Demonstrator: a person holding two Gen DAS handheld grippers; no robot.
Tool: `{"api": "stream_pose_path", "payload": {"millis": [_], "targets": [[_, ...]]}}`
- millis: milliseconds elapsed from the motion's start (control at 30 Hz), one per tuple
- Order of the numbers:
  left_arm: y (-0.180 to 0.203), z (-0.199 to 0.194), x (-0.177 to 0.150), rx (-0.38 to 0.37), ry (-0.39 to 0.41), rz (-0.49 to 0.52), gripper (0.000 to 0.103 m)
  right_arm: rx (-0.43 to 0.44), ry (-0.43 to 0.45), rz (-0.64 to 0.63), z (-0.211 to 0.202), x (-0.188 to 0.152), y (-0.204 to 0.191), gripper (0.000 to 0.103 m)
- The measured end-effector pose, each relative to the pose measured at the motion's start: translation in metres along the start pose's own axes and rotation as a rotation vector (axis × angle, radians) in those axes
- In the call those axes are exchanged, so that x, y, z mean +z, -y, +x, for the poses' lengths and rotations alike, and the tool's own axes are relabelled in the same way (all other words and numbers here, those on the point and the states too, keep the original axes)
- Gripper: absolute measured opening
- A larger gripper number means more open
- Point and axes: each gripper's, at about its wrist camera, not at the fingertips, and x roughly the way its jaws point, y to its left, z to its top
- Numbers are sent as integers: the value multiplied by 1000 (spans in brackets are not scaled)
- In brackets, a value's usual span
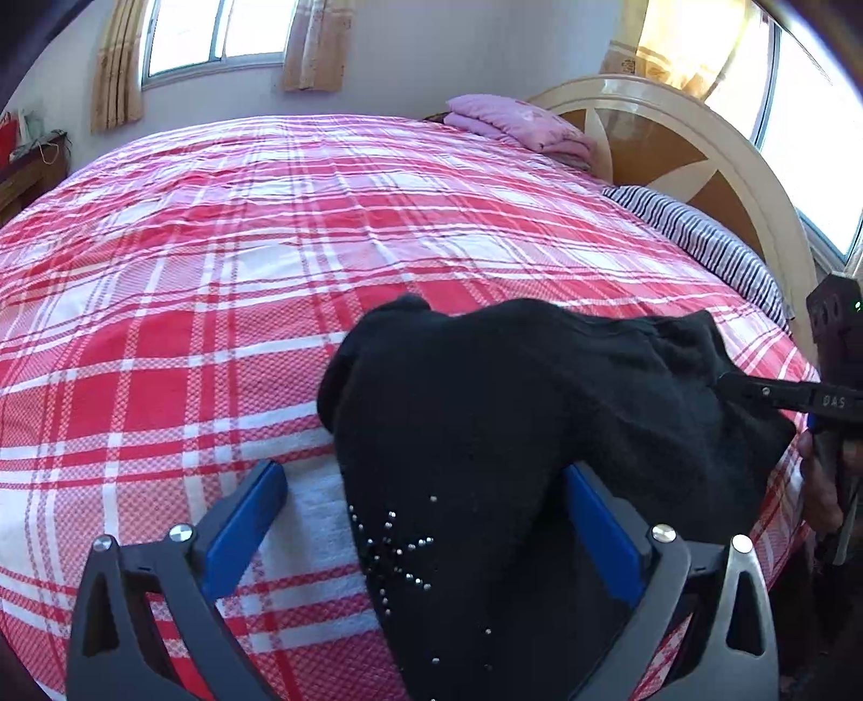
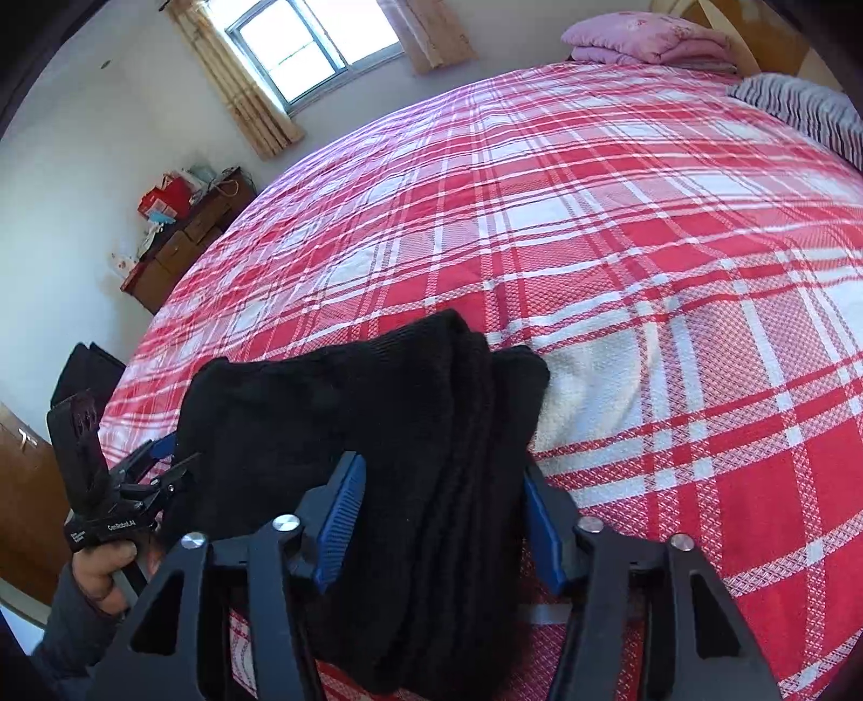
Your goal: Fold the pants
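The red plaid bed [image 2: 620,226] lies flat and open beyond the bunched black pants [image 1: 512,410], with only a folded pink blanket [image 1: 518,126] and a striped pillow [image 1: 706,242] near the headboard [image 1: 696,140].

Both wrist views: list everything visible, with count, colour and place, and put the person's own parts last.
pants: one, black with small silver studs, bunched at the near edge of the bed
bedspread: one, red and white plaid, covering the bed
blanket: one, pink, folded at the head of the bed
pillow: one, dark and white stripes, against the headboard
headboard: one, cream and brown, head of the bed
windows: two, with beige curtains
dresser: one, brown wood, cluttered top, by the far wall
left gripper: black with blue pads, jaws wide, pants between them
right gripper: black with blue pads, jaws apart around the pants
hand: one, holding the left gripper's handle
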Motion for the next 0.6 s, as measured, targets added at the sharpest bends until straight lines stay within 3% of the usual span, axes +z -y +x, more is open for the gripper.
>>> {"api": "stream_pose_path", "payload": {"millis": [133,233,400,500,533,600], "targets": [[-1,0,4,-27,4,-13,92,46,-11,40,0,2,7,38],[-1,-1,5,-76,-7,-29,75,55,-5,36,-3,0,6,35],[-13,-3,3,-144,-12,-107,62,99,3,62,-7,-3,11,30],[-17,-4,4,-178,-20,-127,41,94,22,38,-11,-3,6,28],[-18,-4,4,-200,-24,-136,29,89,32,23,-14,-3,1,28],[-19,-5,6,-210,-25,-154,24,78,47,-3,-19,-3,-6,27]]}}
